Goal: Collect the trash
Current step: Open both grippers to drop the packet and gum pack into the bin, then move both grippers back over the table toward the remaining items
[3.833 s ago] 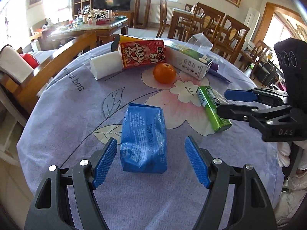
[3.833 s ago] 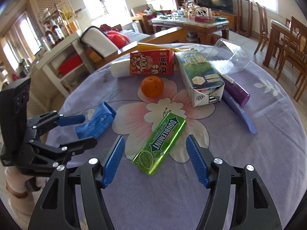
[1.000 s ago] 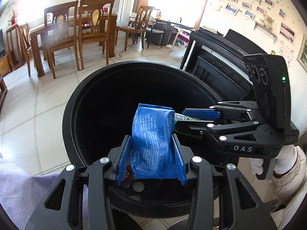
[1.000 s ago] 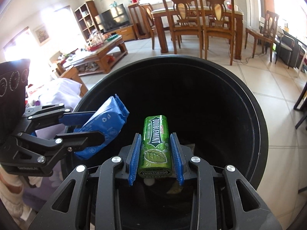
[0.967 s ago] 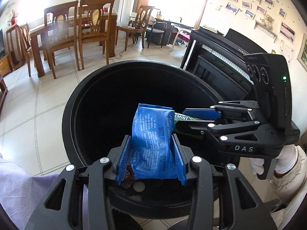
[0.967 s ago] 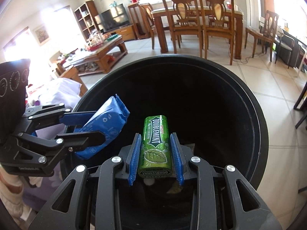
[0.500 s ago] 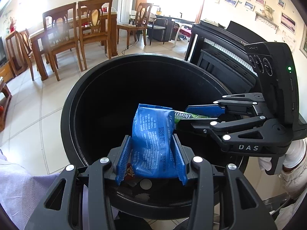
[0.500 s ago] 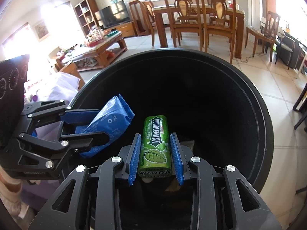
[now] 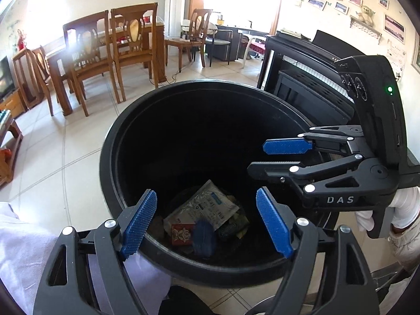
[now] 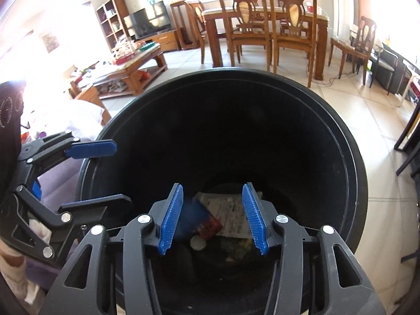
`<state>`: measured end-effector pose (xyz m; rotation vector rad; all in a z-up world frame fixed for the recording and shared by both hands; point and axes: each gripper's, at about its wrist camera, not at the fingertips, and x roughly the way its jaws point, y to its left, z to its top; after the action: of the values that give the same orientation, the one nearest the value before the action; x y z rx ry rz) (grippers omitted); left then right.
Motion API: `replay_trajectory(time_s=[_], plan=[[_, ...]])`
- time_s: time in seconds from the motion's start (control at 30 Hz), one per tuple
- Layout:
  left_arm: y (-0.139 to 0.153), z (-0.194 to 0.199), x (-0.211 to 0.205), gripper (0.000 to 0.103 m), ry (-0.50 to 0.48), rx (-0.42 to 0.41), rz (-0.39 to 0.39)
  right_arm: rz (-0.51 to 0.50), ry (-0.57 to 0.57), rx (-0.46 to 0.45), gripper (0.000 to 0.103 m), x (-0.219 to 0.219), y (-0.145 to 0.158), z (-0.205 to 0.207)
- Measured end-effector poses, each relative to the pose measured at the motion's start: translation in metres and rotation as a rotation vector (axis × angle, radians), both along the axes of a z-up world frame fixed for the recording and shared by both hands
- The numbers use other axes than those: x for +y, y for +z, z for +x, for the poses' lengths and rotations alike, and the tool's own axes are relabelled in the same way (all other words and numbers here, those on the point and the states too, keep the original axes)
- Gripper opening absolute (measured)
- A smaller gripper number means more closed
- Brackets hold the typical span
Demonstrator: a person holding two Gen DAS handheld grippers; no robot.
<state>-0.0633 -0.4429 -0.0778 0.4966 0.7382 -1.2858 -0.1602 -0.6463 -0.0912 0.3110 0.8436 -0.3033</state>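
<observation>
Now the blue packet [image 9: 204, 239] lies blurred in the bin [image 9: 147, 120] below both empty, opening tools, left [image 9: 207, 225] and right [image 10: 212, 218]

Wooden dining table [image 10: 262, 13] with high-backed brown wooden chairs [image 10: 246, 23] stands on the pale tiled floor [image 10: 367, 120] at the far side of the room; the same set shows in the left wrist view [image 9: 110, 42]. Low wooden coffee table [image 10: 131, 65], cluttered on top, sits near a black flat-screen television [image 10: 148, 25] on a low wooden cabinet, with a tall open wooden shelf unit [image 10: 111, 18] just beside the screen. Black upright piano [image 9: 309, 78] stands against a cream wall that carries small framed photographs [image 9: 338, 0] and a teddy bear on a ledge [image 9: 365, 13].
</observation>
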Motion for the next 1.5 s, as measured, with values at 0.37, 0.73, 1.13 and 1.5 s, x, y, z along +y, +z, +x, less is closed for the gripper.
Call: replay_trajectory(time_s=[0.37, 0.73, 1.13, 1.5], plan=[[0.029, 0.01, 0.053, 0.084, 0.059, 0.013, -0.118, -0.035, 0.004, -0.103, 0.066, 0.034, 0.035, 0.013], [0.063, 0.048, 0.178, 0.09, 0.282, -0.034, -0.201, 0.033, 0.227, -0.183, 0.073, 0.131, 0.078, 0.104], [0.057, 0.119, 0.36, 0.09, 0.631, -0.066, -0.159, 0.054, 0.545, -0.164, 0.073, 0.292, 0.081, 0.216], [0.057, 0.184, 0.478, 0.09, 0.816, -0.127, -0.075, 0.017, 0.664, -0.084, 0.065, 0.355, 0.052, 0.298]])
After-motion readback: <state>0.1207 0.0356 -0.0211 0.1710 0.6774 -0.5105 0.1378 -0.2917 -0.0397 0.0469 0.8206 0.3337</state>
